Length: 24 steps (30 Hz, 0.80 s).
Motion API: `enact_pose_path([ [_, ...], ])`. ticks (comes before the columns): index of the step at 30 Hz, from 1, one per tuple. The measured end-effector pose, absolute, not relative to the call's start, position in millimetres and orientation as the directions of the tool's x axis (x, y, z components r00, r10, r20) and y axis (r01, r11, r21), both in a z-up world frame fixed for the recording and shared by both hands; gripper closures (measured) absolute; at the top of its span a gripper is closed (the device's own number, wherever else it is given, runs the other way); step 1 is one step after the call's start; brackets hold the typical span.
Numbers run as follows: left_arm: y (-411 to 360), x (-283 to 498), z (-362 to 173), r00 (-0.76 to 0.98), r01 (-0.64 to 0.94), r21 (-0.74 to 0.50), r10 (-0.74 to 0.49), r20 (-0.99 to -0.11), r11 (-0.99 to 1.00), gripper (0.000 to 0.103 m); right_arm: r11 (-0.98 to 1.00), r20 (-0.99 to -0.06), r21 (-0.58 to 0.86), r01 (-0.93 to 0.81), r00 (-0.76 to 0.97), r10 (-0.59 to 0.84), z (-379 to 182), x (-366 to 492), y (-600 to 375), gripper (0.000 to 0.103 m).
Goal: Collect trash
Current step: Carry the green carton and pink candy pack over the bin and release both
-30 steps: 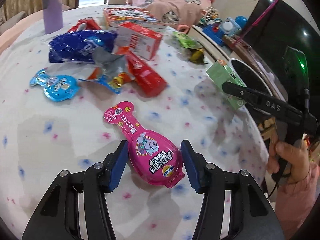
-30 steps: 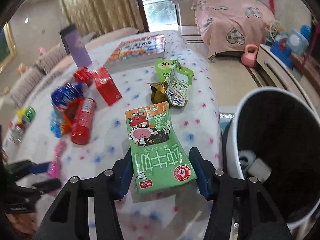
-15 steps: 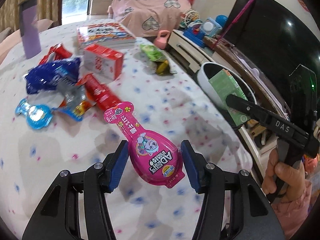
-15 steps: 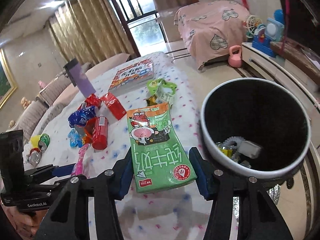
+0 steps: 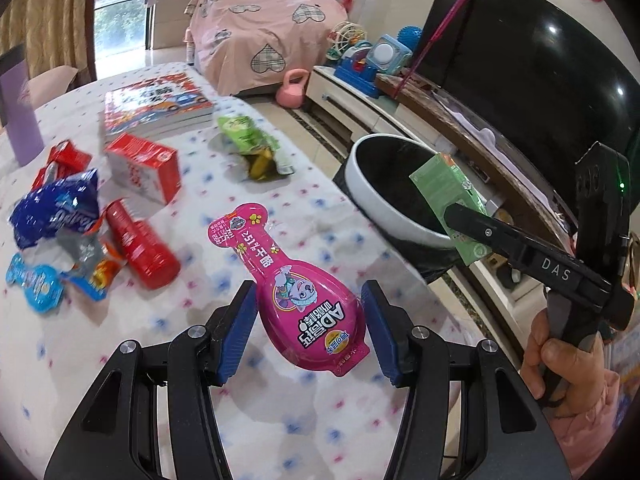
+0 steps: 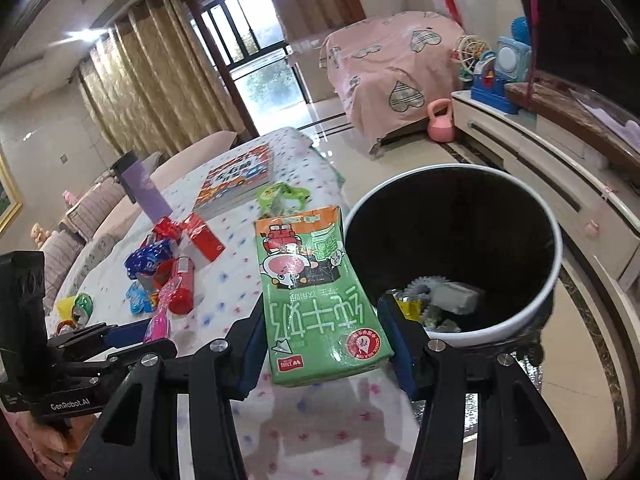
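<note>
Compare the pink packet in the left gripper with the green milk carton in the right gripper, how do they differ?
The pink packet is a flat, bottle-shaped blister with a narrow neck; the green milk carton is a boxy, creased rectangle. The packet hangs over the spotted tablecloth; the carton, seen from the left wrist, reaches over the rim of the bin. Shared: each is clamped between blue pads, the packet by the left gripper, the carton by the right gripper.

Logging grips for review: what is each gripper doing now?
Left gripper: closed on the pink bottle-shaped plastic pouch.
Right gripper: closed on the green milk carton.
</note>
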<state>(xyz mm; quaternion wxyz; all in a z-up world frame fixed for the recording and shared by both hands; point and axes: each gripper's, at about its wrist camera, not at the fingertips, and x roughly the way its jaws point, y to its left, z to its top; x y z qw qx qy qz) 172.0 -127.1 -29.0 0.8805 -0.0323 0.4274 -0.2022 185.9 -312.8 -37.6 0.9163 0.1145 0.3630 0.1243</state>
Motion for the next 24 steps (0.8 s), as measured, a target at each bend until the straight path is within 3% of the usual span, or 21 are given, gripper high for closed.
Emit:
enact_pose_path([
  [24,-235,228,-12,0.521,0.478,-0.179,-0.442,-0.730,0.860,0.050,0.960,-0.640,0.282,-0.004,0.744,0.191,-32,213,-400,0.053],
])
